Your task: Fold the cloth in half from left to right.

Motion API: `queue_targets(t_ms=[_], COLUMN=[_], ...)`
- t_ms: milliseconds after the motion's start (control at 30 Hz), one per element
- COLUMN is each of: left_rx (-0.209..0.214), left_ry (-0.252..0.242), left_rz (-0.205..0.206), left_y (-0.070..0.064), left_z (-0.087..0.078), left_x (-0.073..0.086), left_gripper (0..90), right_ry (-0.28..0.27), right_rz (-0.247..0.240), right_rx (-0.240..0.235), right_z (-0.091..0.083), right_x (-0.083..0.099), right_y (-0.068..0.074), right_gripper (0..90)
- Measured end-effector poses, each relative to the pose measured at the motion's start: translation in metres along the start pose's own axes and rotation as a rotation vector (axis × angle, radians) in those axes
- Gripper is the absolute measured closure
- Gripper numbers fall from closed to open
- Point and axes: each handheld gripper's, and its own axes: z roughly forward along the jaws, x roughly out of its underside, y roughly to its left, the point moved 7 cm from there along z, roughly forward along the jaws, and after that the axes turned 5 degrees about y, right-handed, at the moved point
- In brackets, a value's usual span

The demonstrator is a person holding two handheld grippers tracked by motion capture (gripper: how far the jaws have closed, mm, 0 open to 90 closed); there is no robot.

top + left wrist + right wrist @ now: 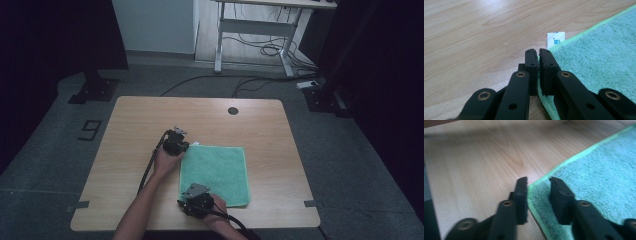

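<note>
High view shows a green towel [215, 172] lying flat a little right of the middle of the table [130, 125], with a gripper at each corner of its left edge. The left gripper [184, 146] sits at the towel's upper left corner, and the right gripper [194, 199] at its lower left corner, near the bottom of the frame. In the left gripper view, the left gripper [537, 51] has its jaws pressed nearly together on the towel's [599, 57] bright green hem, so it looks clamped on that corner; a small white tag [555, 39] pokes out from the hem just beyond the fingertips, in the upper middle of the frame. In the right gripper view, which is a little blurred, the right gripper [537, 180] has its jaws apart, straddling the towel's [599, 180] corner, one jaw over bare wood and the other over the pile. The step in hand seems to be taking hold of the left edge for a fold, half done: one corner pinched, the other not yet. The next move calls for the right jaws to close on their corner low enough to catch the hem, then for both hands to lift together and carry the edge across toward the right side, keeping it taut and level.
</note>
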Motion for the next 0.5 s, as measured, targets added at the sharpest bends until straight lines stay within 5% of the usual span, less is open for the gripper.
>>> queue_targets(t_ms=[167,500], left_rx=[0.013,0.036], left_ry=[0.0,-0.028], left_rz=[-0.003,0.032], left_y=[0.0,-0.009], left_z=[-0.001,-0.016], left_x=[0.001,-0.005], left_gripper=[86.5,86.7], right_ry=[-0.001,-0.06], right_rz=[0.015,0.039], right_rx=[0.01,-0.017], right_z=[0.0,-0.008], right_x=[0.0,-0.006], right_y=[-0.003,-0.002], right_gripper=[83.6,84.8])
